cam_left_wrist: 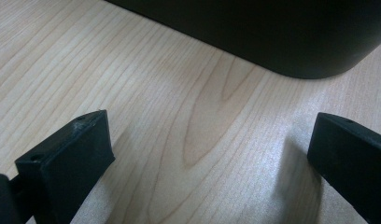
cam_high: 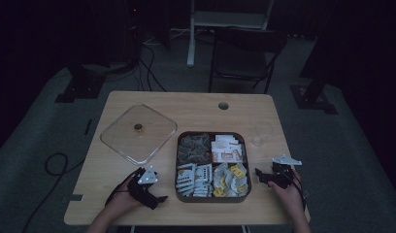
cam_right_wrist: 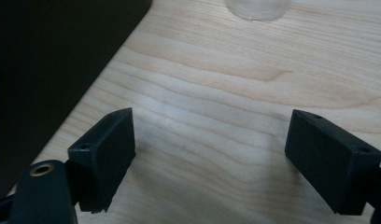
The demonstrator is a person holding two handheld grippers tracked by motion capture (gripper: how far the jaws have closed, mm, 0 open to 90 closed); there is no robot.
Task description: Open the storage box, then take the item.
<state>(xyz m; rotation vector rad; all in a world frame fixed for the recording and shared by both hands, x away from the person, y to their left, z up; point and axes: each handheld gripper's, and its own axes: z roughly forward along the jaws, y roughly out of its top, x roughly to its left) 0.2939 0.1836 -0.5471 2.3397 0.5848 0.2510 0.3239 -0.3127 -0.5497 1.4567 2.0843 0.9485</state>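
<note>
Dim room, pale wooden table point(cam_high: 138, 170). I've got the left gripper point(cam_high: 155, 199) and right gripper point(cam_high: 260, 174) resting either side of the dark compartment tray point(cam_high: 211, 198) of packets, both spread wide, nothing between them; glass lid point(cam_high: 138, 133) lies apart.

a dim room: grey carpeted floor point(cam_high: 50, 121), a dark folding chair point(cam_high: 244, 53) behind the wooden table point(cam_high: 196, 104).

No text, label or number could be read; the packets point(cam_high: 228, 149) in the tray point(cam_high: 211, 198) at the frame's lower centre bore print too small and dim to make out.
</note>
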